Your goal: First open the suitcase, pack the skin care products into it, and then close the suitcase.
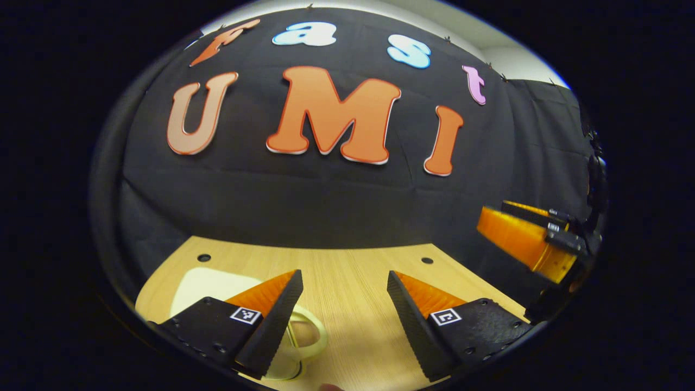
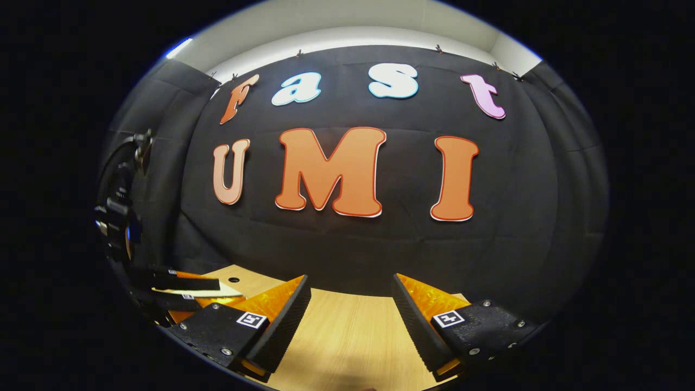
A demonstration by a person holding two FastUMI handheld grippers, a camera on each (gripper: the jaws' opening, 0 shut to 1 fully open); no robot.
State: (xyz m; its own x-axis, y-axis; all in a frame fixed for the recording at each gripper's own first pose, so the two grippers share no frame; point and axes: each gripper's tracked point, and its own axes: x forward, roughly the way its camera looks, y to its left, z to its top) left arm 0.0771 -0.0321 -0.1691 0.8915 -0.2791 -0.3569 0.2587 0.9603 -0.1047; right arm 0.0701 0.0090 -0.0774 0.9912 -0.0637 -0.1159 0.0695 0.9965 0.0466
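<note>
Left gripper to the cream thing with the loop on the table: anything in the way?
Nothing visible. The left gripper is open above the bare table. The cream item lies right by the finger at the view's left, partly hidden behind it. No other object sits between them.

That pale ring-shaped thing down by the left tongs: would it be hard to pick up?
The pale ring looks thin and hollow, so it is probably light. Its surface looks smooth, so it may slide on the wooden table if pushed. It seems to lie flat, so rolling seems unlikely, though it is partly hidden.
</note>
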